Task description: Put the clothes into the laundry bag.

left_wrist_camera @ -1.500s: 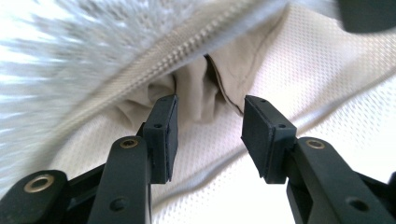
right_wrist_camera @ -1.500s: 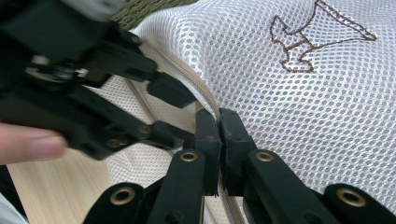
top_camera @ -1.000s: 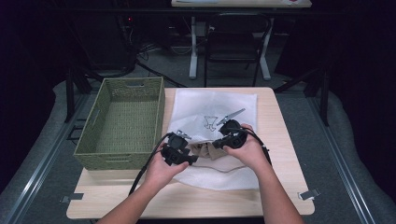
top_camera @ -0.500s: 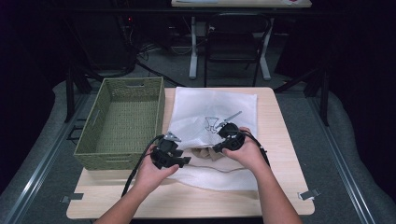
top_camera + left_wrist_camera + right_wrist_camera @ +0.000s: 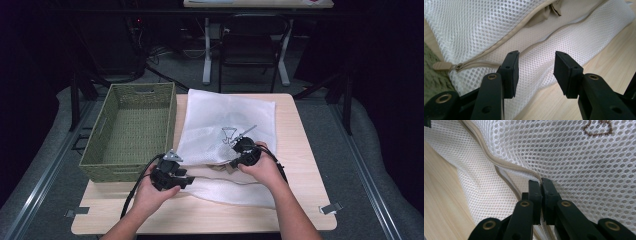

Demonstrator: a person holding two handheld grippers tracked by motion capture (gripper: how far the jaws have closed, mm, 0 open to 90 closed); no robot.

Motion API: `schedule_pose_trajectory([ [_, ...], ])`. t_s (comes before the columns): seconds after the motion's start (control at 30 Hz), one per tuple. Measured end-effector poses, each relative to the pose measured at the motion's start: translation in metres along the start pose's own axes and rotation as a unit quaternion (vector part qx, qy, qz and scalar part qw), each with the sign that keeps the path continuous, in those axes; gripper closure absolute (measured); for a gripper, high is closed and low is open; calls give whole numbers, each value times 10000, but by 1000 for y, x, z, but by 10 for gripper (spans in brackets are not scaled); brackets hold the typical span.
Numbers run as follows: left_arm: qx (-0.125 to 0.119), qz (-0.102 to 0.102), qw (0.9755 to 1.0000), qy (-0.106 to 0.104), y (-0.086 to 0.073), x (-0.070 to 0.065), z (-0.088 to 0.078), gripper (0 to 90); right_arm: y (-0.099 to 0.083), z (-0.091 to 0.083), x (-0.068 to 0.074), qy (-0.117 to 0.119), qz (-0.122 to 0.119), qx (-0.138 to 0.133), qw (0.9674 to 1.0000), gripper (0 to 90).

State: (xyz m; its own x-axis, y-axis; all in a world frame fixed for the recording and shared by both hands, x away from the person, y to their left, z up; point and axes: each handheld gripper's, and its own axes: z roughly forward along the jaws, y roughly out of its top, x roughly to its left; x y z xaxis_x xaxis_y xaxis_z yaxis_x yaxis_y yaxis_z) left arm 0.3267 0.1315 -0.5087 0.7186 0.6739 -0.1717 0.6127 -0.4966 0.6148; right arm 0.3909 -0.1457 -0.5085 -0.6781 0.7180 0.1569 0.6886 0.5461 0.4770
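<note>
Left tongs (image 5: pixel 181 176) shifted left; mesh bag (image 5: pixel 227 120) holds beige cloth (image 5: pixel 547 13).

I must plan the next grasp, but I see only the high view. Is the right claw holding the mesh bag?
Observer: Yes. The right claw is shut on the upper zipper edge of the mesh bag.
Operator: And the left claw?
Observer: The left claw is open, with nothing between its jaws, above the bag's lower flap.
Operator: Where is the zipper pull?
Observer: The zipper pull lies at the bag's end, beside the basket.
</note>
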Motion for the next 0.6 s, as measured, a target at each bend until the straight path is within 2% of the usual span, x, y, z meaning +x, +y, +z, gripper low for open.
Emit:
schedule_pose_trajectory([
  [0.07,-13,-29,10000,-14,-2,0,0,551,-3,1,1,7,52,-57,10000,873],
  [0.1,-4,-9,10000,-5,-3,1,0,549,-4,1,0,8,-58,-93,9999,872],
  [0.13,1,-4,10000,-32,-5,1,0,549,-6,2,2,-24,-3,-118,9999,872],
  [0.17,-14,-35,10000,-23,-6,1,1,548,-7,3,1,-71,-141,-140,9998,872],
  [0.2,-19,-20,10000,-78,-7,2,1,548,-8,4,3,-81,-82,-183,9998,873],
  [0.23,-33,-21,10000,-71,-8,2,1,548,-10,4,2,-90,-149,-193,9997,873],
  [0.27,-35,-38,10000,-72,-9,2,2,549,-11,5,4,-114,-46,-217,9997,874],
  [0.37,19,-40,9999,-128,-13,3,3,548,-16,6,3,-159,-159,-256,9994,872],
  [0.47,64,-54,9999,-132,-16,4,3,547,-19,4,5,-161,-153,-402,9989,820],
  [0.6,1,-82,9999,-122,-17,5,1,544,-23,3,9,-173,-188,-528,9983,767],
])
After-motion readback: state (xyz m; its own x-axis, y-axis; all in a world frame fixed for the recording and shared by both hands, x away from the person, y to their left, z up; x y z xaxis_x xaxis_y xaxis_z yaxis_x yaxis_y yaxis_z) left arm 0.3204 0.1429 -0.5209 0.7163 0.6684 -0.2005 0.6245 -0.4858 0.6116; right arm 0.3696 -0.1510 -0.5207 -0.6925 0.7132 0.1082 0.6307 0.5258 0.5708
